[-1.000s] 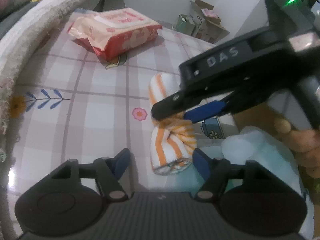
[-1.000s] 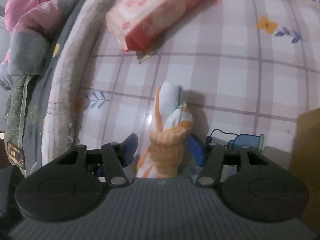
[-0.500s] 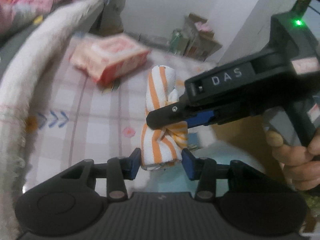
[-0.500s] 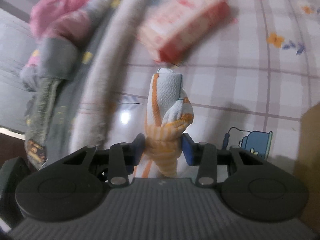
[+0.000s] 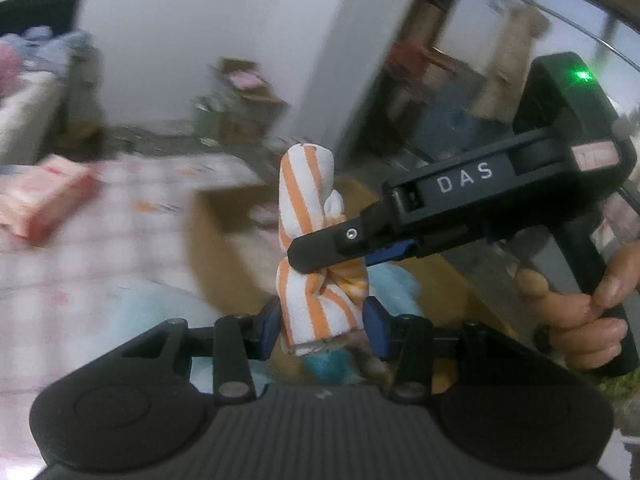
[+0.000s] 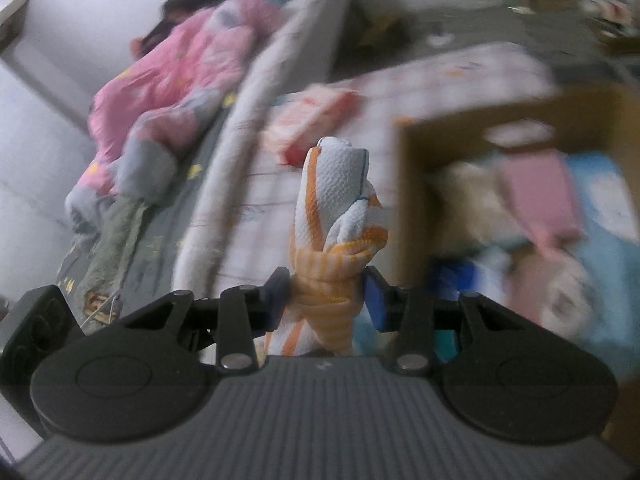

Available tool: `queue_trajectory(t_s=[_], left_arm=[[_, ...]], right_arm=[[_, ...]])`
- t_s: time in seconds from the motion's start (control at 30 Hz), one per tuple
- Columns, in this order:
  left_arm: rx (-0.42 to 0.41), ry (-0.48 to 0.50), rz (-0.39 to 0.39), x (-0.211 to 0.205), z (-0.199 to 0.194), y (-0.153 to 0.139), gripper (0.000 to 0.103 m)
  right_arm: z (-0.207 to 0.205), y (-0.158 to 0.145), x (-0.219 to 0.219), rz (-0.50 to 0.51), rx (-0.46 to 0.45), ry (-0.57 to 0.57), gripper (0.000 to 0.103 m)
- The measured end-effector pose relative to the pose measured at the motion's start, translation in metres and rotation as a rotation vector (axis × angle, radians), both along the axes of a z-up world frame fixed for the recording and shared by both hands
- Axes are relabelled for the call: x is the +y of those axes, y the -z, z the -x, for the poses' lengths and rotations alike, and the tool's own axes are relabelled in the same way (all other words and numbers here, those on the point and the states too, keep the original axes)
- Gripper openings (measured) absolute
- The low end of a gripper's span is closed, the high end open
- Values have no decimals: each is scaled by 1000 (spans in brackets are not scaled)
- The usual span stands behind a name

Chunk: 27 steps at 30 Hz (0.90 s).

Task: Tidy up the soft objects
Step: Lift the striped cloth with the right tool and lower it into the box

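Our left hand-held gripper (image 5: 324, 326) is clamped on the bottom of the rolled towel (image 5: 308, 208), and our right hand-held gripper (image 6: 326, 296) pinches the same roll at its knotted middle, so the towel hangs in the air between both, upright and clear of the counter (image 5: 120, 216). The risk we see is in the double grip: if the two hands drift apart or twist, the roll could pull loose and unravel, or slip from one pair of pads and swing. Releasing over the box (image 6: 500, 168) too soon could also drop it on the rim rather than inside. Both views are blurred, so we cannot judge how far over the box we are. A second ago the towel lay on the counter with the left pads spread wide around it; since then both have closed and lifted it, and the wipes pack (image 5: 40, 200) now sits well behind.
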<state>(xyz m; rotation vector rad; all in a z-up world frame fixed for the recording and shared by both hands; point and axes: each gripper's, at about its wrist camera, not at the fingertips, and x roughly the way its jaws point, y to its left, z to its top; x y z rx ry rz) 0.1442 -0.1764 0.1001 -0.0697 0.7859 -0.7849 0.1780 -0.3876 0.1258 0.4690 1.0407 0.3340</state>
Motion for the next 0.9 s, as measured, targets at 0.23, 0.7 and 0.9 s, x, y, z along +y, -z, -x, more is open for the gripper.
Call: queue_trajectory(t_s=[0.23, 0.7, 0.9], left_arm=[[68, 148, -38, -67, 31, 36, 51], [71, -97, -60, 9, 21, 44, 58], [75, -151, -55, 31, 22, 45, 58]], right_arm=[[54, 36, -62, 114, 58, 79, 39], [33, 114, -31, 353, 203, -298, 47], [27, 108, -43, 285, 172, -198, 49]])
